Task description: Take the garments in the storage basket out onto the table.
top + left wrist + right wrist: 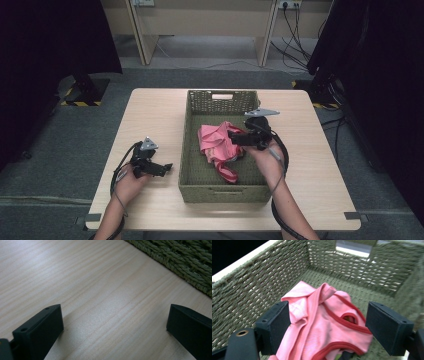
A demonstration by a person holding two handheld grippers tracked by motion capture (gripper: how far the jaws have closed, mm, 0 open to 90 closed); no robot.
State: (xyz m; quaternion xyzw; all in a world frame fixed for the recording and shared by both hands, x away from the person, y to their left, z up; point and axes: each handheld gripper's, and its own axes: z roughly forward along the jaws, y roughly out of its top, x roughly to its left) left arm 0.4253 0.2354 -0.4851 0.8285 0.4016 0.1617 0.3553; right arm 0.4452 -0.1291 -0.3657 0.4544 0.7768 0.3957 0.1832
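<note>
A crumpled pink garment point(218, 145) with red trim lies on the floor of a green woven basket point(192, 186) at the table's middle. My right gripper point(231, 138) hovers inside the basket just above the garment's right side, pointing left. Seen from the right gripper view, the garment point(324, 325) lies between and beyond the wide-apart jaws of the right gripper point(327, 327), and the pads do not press on it. To the basket's left, my left gripper point(169, 168) rests low over the table, open. Bare wood lies between the jaws of the left gripper point(113, 328).
The basket wall point(180, 262) runs close to the left gripper's right. The light wooden table point(150, 115) has bare room left and right of the basket. Grey floor, desk legs and cables lie beyond the table; dark curtains stand at both sides.
</note>
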